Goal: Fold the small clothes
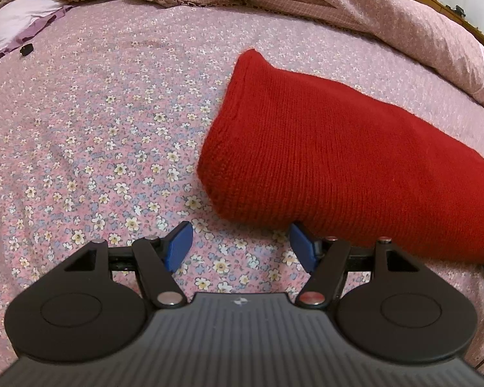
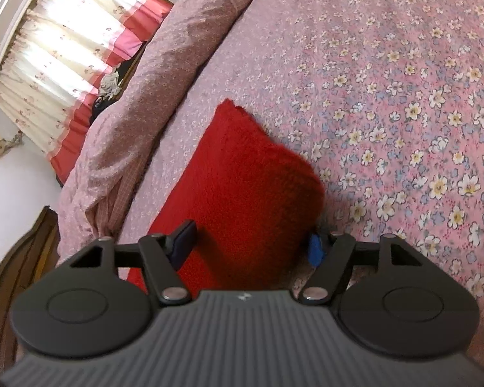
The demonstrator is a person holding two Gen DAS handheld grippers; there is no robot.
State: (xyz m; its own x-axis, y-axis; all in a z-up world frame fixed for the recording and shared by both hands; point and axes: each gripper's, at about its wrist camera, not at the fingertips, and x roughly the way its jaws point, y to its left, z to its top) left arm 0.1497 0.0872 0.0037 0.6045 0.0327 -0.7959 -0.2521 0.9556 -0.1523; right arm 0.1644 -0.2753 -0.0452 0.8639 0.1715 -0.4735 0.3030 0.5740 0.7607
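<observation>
A red knitted garment (image 1: 335, 158) lay folded on a flowered bedsheet (image 1: 96, 129), at two o'clock from the left gripper (image 1: 240, 246), which tilted steeply down over bare sheet, jaws spread and empty. The right gripper (image 2: 250, 242) pointed shallowly downward, jaws spread astride the garment's near end; whether its pads pressed the knit could not be told. A rumpled quilt (image 1: 387, 16) lay beyond.

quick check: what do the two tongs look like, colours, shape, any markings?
Both match. Left tongs and right tongs: black linkage arms with silver pivot pins, blue pads at the tips, two round black discs on either side of a grey ribbed body with a small pale logo. One pivot cap on the left set looks reddish. No cables or sleeves visible.
</observation>
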